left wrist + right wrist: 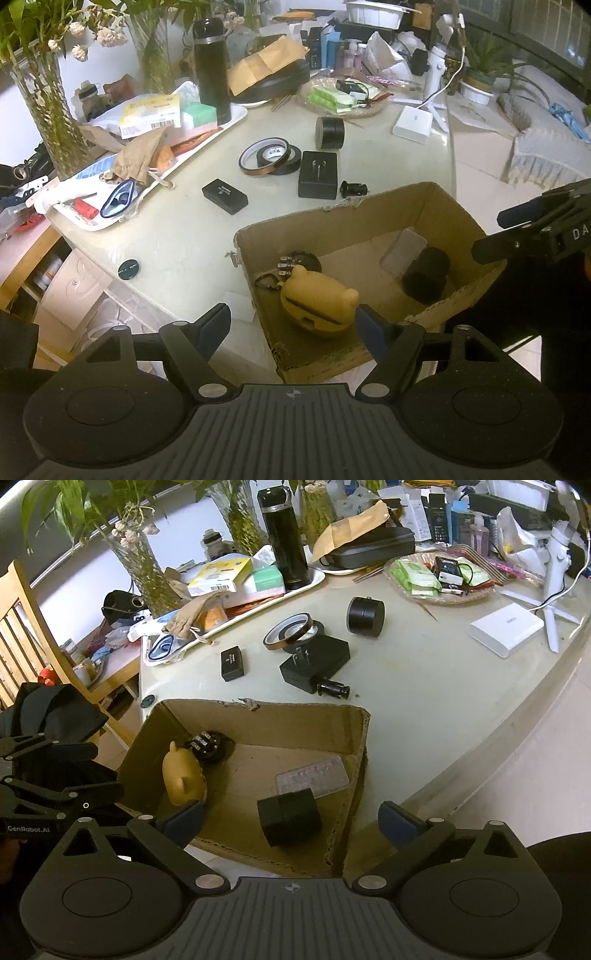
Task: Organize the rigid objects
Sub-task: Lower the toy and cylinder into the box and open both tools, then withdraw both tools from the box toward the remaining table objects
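Both of my grippers hang over the near edge of the pale round table (424,686), and both are released with nothing between their blue pads: the left gripper (293,326) spreads wide above the open brown cardboard box (332,221), the right gripper (291,821) above the same box's near wall. Inside the box I see a yellow bear-shaped case (317,304) against its left side, touching a round black part with metal pins (208,746) behind it, a clear blister pack (314,777) flat on the floor toward the right wall, and a black cylindrical block (290,821) just in front of that pack. Beyond the box's far wall, toward the table's middle, lie a black plug adapter with two prongs (317,661), a small black car plug (334,690) touching its near corner, amber and black tape rolls (269,157) overlapping each other, a black round case (365,616) and a small black rectangular box (225,195). Near the table's left edge rests a dark round disc (129,269).
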Demonstrator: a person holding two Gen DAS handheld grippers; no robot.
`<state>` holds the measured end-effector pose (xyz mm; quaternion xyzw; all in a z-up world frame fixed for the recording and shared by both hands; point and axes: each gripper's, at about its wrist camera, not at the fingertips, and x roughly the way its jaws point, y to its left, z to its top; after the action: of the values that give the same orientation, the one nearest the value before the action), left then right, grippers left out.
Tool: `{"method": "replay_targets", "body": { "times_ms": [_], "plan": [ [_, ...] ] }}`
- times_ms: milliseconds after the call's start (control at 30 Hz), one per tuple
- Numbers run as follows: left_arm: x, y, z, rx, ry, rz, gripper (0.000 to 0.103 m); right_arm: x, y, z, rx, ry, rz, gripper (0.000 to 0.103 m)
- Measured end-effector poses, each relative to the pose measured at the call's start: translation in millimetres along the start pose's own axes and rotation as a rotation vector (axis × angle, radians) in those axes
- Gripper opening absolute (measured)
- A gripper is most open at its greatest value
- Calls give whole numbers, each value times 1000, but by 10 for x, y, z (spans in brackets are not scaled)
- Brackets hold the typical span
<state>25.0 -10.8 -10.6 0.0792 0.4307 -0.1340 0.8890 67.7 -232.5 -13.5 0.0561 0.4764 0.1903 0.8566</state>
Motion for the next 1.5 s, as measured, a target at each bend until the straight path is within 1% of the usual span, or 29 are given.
{"method": "replay_targets", "body": {
  "times_ms": [67, 333, 500, 667, 733, 867, 967, 1067, 1367, 1500],
  "plan": [
    [4, 1, -4, -2, 2, -1, 74, 5, -1, -2, 2, 0, -3, 103],
    [12, 2, -5, -1, 2, -4, 74, 10, -6, 8, 11, 3, -28, 103],
    [3, -2, 20, -2, 6, -12, 74, -77, 40, 49, 0, 0, -39, 103],
    [-24, -41, 102, 39, 18, -6, 74, -231, 36, 169, 20, -2, -48, 103],
    [-45, -52, 130, 61, 9, -3, 74, -288, 38, 219, 21, -9, -51, 103],
    [-27, -10, 187, 56, -1, 3, 74, -328, 76, 317, -12, -31, -67, 103],
    [-1, 6, 223, 63, -11, 14, 74, -284, 119, 372, -52, -43, -78, 103],
    [28, 1, 261, 72, -21, 35, 74, -176, 112, 434, -50, -35, -69, 103],
    [159, 49, 396, 36, -45, 13, 74, 78, 20, 606, -40, -41, -62, 103],
    [240, 59, 415, 20, -41, 2, 74, 173, -71, 688, -37, -51, -76, 103]
  ]
}}
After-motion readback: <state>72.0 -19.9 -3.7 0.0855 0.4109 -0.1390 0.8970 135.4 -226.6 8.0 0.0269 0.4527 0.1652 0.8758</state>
